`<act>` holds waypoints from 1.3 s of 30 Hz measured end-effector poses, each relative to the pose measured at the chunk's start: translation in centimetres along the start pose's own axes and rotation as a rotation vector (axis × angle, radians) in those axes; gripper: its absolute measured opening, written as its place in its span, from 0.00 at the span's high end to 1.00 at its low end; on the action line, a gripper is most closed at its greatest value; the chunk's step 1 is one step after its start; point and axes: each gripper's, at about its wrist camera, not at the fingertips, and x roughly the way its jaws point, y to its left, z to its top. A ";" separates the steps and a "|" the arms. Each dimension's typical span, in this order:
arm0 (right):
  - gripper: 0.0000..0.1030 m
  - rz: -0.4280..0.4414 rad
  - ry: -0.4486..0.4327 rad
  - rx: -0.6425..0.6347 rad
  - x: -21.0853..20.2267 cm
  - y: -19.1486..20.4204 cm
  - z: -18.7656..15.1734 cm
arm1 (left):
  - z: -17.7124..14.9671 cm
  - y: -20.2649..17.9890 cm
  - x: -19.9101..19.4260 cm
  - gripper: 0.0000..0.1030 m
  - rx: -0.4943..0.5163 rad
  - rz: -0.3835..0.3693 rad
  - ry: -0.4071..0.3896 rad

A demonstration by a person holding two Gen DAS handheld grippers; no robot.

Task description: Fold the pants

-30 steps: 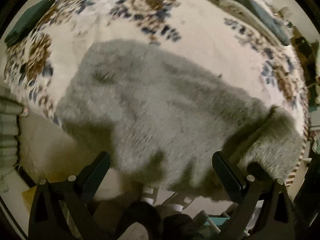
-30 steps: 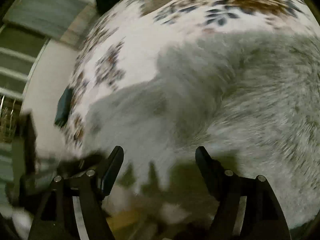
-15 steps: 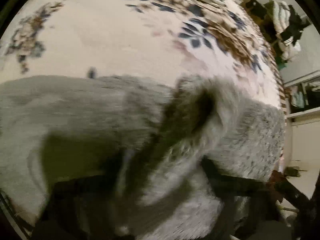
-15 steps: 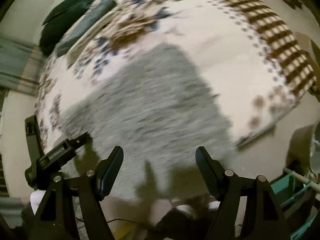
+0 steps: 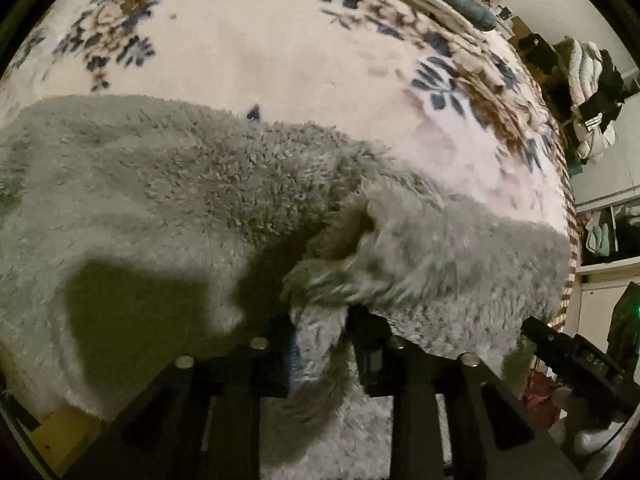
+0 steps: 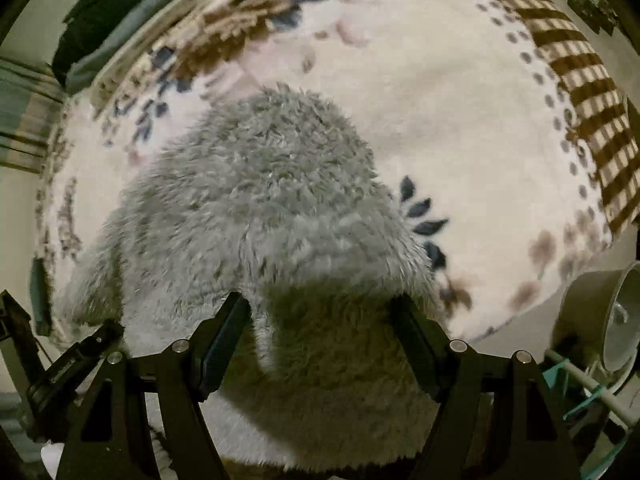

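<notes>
The fluffy grey pants [image 5: 200, 200] lie spread across a floral bedspread [image 5: 280, 52]. My left gripper [image 5: 320, 328] is shut on a pinched fold of the pants' near edge, and a tuft of fleece hangs down between its fingers. In the right wrist view the pants [image 6: 260, 200] run away from me as a rounded grey strip. My right gripper [image 6: 324, 328] is open, its fingers [image 6: 224, 340] astride the near edge of the fleece, not closed on it.
The bedspread [image 6: 460, 100] has a brown checked border [image 6: 592, 120] at the right. A dark green pillow [image 6: 104, 16] lies at the far left. A white fan or lamp [image 6: 600, 320] stands off the bed's right side. Piled clothes [image 5: 592, 92] hang beyond the bed.
My left gripper moved in and closed on the pants' edge. My right gripper swung to the pants' other end and lowered over the edge, staying open.
</notes>
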 end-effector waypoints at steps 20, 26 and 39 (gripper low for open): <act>0.11 0.129 0.057 -0.188 -2.1 10.7 -4.2 | -7.8 24.1 -11.4 0.06 -0.653 -0.002 -0.356; 0.11 0.112 0.089 -0.227 0.5 13.6 -4.5 | -6.4 29.2 -7.9 0.06 -0.760 -0.080 -0.406; 0.11 0.048 0.077 -0.176 2.1 14.2 -3.9 | -2.6 24.2 -11.1 0.82 -0.510 -0.010 -0.568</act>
